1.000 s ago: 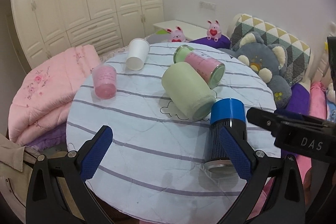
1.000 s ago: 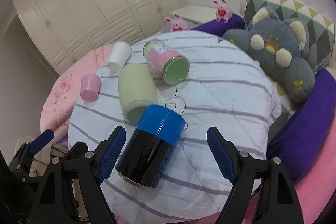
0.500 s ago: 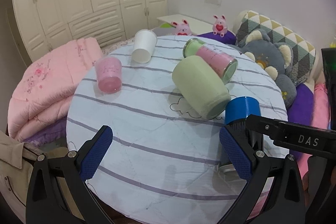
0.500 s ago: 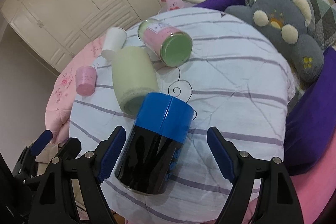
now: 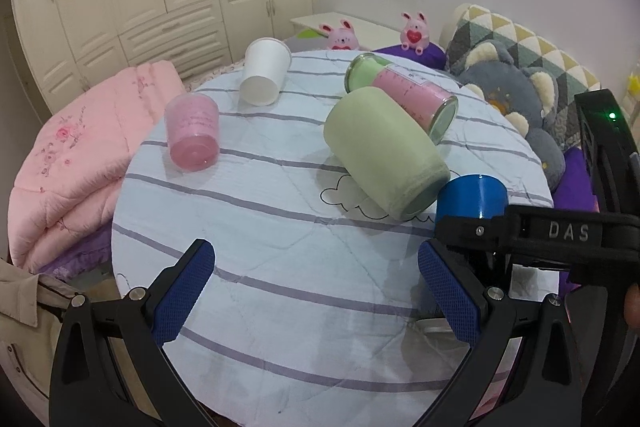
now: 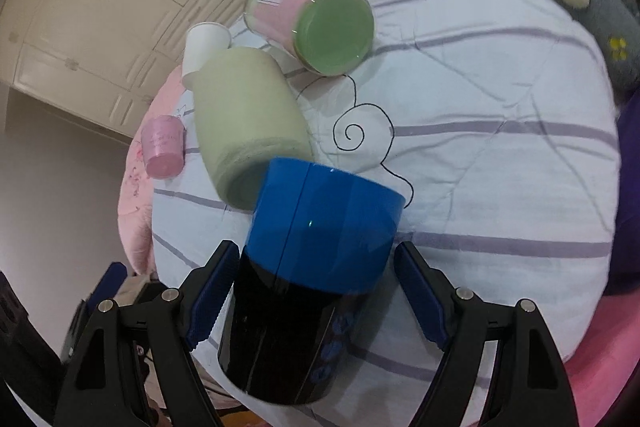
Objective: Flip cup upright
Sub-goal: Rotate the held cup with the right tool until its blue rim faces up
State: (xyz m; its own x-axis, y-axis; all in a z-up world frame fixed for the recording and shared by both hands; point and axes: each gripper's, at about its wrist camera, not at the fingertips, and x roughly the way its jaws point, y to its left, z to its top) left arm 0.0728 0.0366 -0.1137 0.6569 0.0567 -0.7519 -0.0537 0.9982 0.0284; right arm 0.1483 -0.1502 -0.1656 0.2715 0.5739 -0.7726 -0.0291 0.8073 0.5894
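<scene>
A blue-and-black cup [image 6: 304,275] lies on its side near the front edge of the round striped table [image 6: 500,155]. My right gripper [image 6: 316,291] is open with its two fingers on either side of the cup's black part; its left pad is close to the cup and a gap shows at the right pad. In the left wrist view the cup's blue end [image 5: 472,197] shows behind the right gripper's black body. My left gripper [image 5: 316,291] is open and empty over the table's front.
A pale green cup [image 5: 384,151], a pink-and-green jar [image 5: 404,95], a white cup [image 5: 264,71] and a pink cup [image 5: 194,131] lie on the table. A pink quilt [image 5: 68,163] is at left, plush toys [image 5: 516,95] at right.
My right gripper has moved forward and down so its fingers now straddle the blue-and-black cup. The left gripper has drawn back slightly.
</scene>
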